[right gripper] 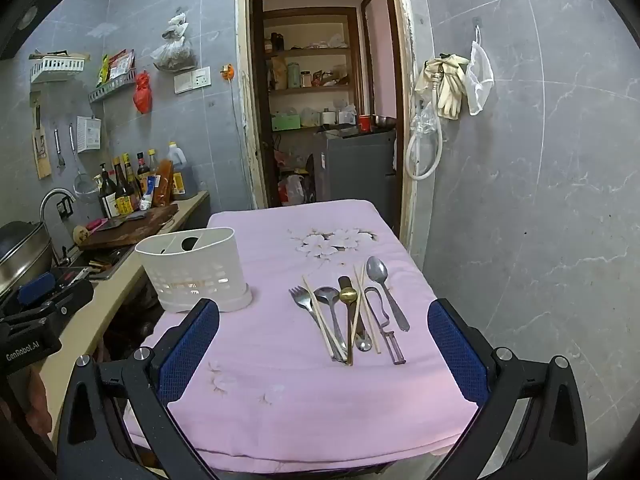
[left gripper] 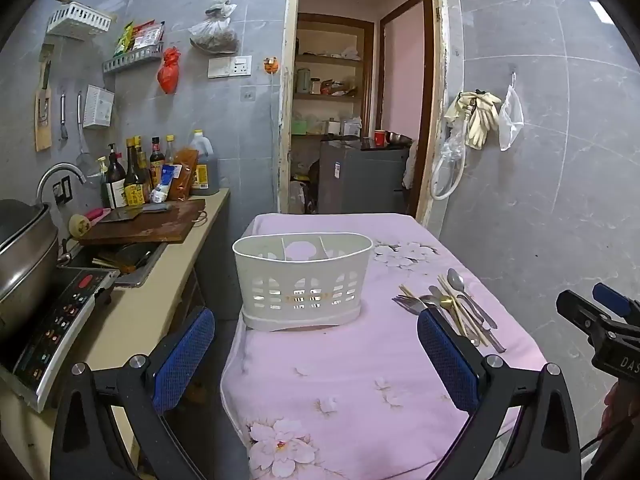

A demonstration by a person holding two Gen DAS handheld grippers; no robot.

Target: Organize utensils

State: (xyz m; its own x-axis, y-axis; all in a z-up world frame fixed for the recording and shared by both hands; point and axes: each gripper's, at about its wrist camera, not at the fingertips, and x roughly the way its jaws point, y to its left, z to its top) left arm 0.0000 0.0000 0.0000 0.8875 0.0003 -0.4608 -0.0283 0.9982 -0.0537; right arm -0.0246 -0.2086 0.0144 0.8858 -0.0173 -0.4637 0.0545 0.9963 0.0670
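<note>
A white slotted utensil holder (left gripper: 303, 280) stands upright on the pink floral tablecloth (left gripper: 340, 380); it also shows at the left in the right wrist view (right gripper: 194, 270). A pile of utensils (right gripper: 352, 312) lies to its right: a fork (right gripper: 300, 298), spoons, chopsticks and a peeler. The pile shows in the left wrist view (left gripper: 452, 304) too. My left gripper (left gripper: 316, 352) is open and empty, in front of the holder. My right gripper (right gripper: 324, 352) is open and empty, in front of the pile, and shows at the right edge of the left wrist view (left gripper: 600, 320).
A kitchen counter (left gripper: 160, 280) runs along the table's left side with a cutting board (left gripper: 148, 224), sauce bottles, a sink and an induction cooker (left gripper: 60, 328) with a pot. A doorway (left gripper: 360, 120) is behind the table. A tiled wall stands at the right.
</note>
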